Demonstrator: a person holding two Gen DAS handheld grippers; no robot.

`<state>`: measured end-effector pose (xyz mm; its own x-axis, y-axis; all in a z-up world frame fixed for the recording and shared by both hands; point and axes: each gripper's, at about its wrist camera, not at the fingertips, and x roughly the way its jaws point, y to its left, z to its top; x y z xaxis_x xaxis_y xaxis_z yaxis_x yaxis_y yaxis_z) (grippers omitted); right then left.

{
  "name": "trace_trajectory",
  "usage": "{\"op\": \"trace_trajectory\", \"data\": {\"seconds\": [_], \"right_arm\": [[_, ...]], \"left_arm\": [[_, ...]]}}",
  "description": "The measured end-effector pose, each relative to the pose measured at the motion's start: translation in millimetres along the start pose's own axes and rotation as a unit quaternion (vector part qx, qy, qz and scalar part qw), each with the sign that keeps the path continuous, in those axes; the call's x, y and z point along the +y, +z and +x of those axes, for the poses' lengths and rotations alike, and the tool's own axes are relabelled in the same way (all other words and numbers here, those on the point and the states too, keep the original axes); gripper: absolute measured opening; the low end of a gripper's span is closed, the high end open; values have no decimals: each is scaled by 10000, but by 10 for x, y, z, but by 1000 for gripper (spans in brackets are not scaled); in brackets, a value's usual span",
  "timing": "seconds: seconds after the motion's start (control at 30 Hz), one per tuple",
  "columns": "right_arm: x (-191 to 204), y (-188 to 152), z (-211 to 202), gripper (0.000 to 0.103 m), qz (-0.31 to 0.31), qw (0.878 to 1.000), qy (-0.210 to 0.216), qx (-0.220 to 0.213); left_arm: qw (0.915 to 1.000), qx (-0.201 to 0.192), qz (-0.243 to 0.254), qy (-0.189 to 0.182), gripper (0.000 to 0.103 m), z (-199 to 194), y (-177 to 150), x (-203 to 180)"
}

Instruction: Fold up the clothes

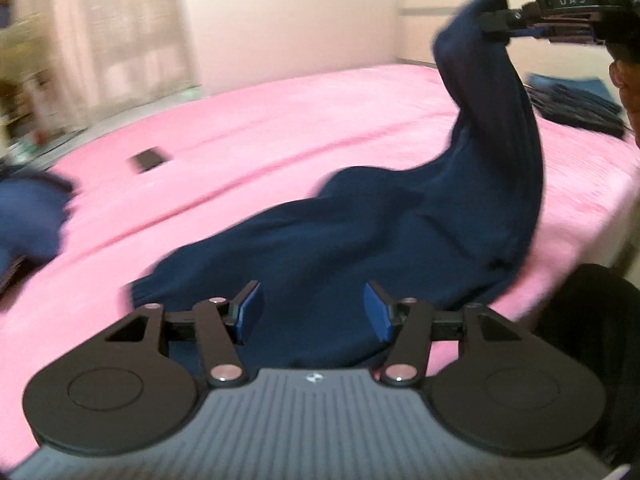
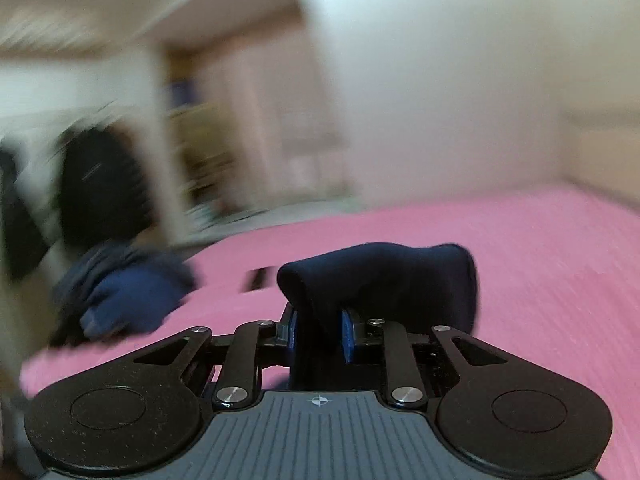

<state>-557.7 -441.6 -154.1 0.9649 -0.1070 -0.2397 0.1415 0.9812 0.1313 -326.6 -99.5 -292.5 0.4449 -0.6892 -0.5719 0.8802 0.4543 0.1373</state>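
Nearest my left lens: left gripper (image 1: 312,312), fingers spread, blue pads either side of the garment's near end with visible gaps, so nothing pinched as far as I can judge. Item one: dark navy garment (image 1: 360,232), knitted by the look of it, lying on the pink bed (image 1: 240,136) with its long axis running from just ahead of my left fingers away and up to the right. Item two: right gripper (image 1: 494,24), raised above the bed at the far right, fingers closed on the garment's far end; in the right wrist view a fold of navy cloth (image 2: 376,276) sits clamped between the blue pads of that gripper (image 2: 320,336) and drapes over them. Item three: crumpled blue clothes (image 1: 28,216) at the bed's left edge, well apart. Item four: dark folded stack (image 1: 576,108) at the far right. Item five: small dark flat object (image 1: 148,159), identity unclear. Judgement: the low end lies closest to my left hand, squarely between its fingers, so closing there comes next.
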Motion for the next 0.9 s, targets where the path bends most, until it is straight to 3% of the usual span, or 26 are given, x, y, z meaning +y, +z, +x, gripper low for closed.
{"op": "trace_trajectory", "data": {"seconds": [0.13, 0.23, 0.33, 0.43, 0.57, 0.73, 0.77, 0.8, 0.9], "right_arm": [[1049, -214, 628, 19, -1393, 9846, 1008, 304], [1682, -657, 1174, 15, -2264, 9562, 1671, 804], [1999, -1140, 1598, 14, -2800, 9272, 2022, 1451], [2153, -1426, 1672, 14, -3211, 9073, 2106, 1711], [2082, -1339, 1613, 15, -3191, 9090, 2082, 1689], [1930, -1257, 1189, 18, -3192, 9086, 2058, 1739], [1916, -1240, 1078, 38, -3275, 9061, 2034, 1743], [1888, -1239, 977, 70, -3339, 9049, 2002, 1720], [1723, -1254, 767, 74, -3307, 9098, 1859, 1682]], "left_arm": [[9977, 77, -482, 479, 56, -290, -286, 444], [9945, 197, -750, 700, 56, -439, -480, 682], [9922, 250, -934, 791, 56, -532, -603, 839], [9911, 256, -1046, 781, 56, -556, -686, 951], [9918, 203, -1132, 550, 56, -457, -693, 1011], [9915, 29, -1298, 33, 56, -241, -541, 1038], [9908, -14, -1351, -49, 56, -231, -513, 1040], [9900, -53, -1405, -135, 56, -230, -491, 1044], [9867, -52, -1584, -350, 56, -212, -452, 1056]]}}
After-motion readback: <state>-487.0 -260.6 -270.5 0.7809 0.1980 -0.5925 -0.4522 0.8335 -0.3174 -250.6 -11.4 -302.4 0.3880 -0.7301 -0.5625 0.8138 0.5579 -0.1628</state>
